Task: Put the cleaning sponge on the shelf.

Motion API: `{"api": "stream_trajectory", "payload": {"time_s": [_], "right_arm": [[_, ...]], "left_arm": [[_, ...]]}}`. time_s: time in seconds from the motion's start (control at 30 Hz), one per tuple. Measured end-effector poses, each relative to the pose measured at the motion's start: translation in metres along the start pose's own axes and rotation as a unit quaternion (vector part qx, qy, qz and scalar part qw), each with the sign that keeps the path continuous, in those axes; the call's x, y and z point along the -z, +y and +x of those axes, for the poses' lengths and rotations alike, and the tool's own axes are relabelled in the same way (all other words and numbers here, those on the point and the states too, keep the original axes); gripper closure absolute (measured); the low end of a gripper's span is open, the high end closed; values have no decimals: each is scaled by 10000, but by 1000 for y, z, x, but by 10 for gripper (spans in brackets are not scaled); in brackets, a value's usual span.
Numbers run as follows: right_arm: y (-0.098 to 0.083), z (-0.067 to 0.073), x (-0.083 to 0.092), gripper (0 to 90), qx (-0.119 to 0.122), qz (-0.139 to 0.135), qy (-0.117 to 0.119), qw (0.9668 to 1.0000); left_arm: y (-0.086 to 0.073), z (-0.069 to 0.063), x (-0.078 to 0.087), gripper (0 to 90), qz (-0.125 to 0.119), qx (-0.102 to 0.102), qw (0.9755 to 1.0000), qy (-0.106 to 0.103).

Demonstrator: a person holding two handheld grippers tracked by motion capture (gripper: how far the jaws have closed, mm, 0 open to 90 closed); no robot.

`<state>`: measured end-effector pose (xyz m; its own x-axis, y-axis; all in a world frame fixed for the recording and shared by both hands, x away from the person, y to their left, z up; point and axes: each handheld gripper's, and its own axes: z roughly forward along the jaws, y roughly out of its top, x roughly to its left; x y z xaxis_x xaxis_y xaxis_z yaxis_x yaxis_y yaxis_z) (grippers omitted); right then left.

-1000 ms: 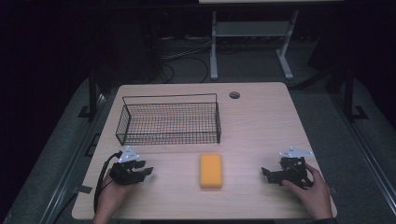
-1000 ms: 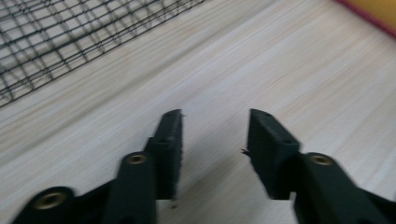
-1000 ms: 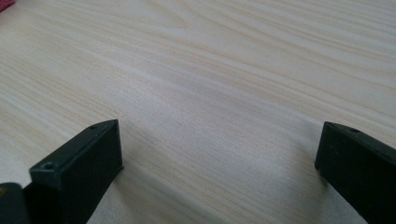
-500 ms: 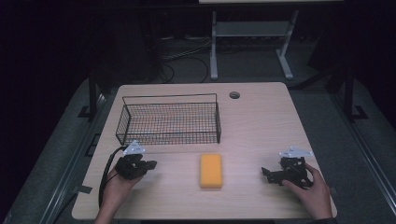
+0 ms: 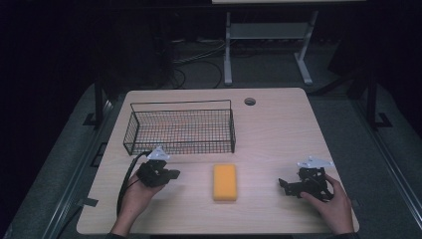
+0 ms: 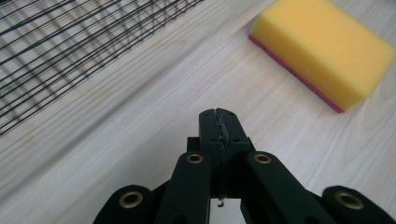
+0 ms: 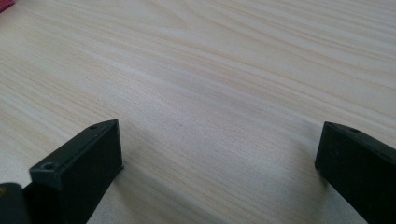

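**Clerk:** Item one, left gripper (image 5: 171, 175). Condition?

**Me:** My left fingers (image 6: 219, 127) are pressing flat together with nothing between them. They have just been closing: a second ago they were standing partly apart, and now the two pads are meeting in one seam. The hand has also been lifting off its earlier spot near the table's (image 5: 278, 124) front left and is now sitting closer to the wire basket (image 5: 181, 129), pointing toward the middle.

**Clerk:** Item two, yellow sponge (image 5: 224, 181)?

**Me:** It is lying flat on the bare wood, unchanged, between my two hands and just in front of the basket. In the left gripper view it is sitting ahead and off to one side (image 6: 322, 51), apart from my fingertips, pink underside showing.

**Clerk:** Item three, right gripper (image 5: 284, 185)?

**Me:** It is resting on the table where it was, fingers (image 7: 79, 172) spread wide over empty wood.

**Clerk:** Meaning for the job?

**Me:** I am judging nothing is gripped yet. With shut fingers I would need to reopen before taking the sponge.
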<state>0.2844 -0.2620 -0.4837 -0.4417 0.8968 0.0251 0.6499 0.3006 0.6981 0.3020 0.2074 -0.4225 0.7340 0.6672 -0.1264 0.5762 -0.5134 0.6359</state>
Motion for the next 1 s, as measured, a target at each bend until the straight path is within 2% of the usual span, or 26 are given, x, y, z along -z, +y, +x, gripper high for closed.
{"api": "stream_trajectory", "payload": {"time_s": [0.67, 1.0], "right_arm": [[0, 0, 0, 0, -1, 0, 0, 10000], [0, 0, 0, 0, -2, 1, -1, 10000]], "left_arm": [[36, -15, -36, 898, 70, -251, 9992, -296], [49, -20, -54, 898, 160, -343, 9984, -424]]}}
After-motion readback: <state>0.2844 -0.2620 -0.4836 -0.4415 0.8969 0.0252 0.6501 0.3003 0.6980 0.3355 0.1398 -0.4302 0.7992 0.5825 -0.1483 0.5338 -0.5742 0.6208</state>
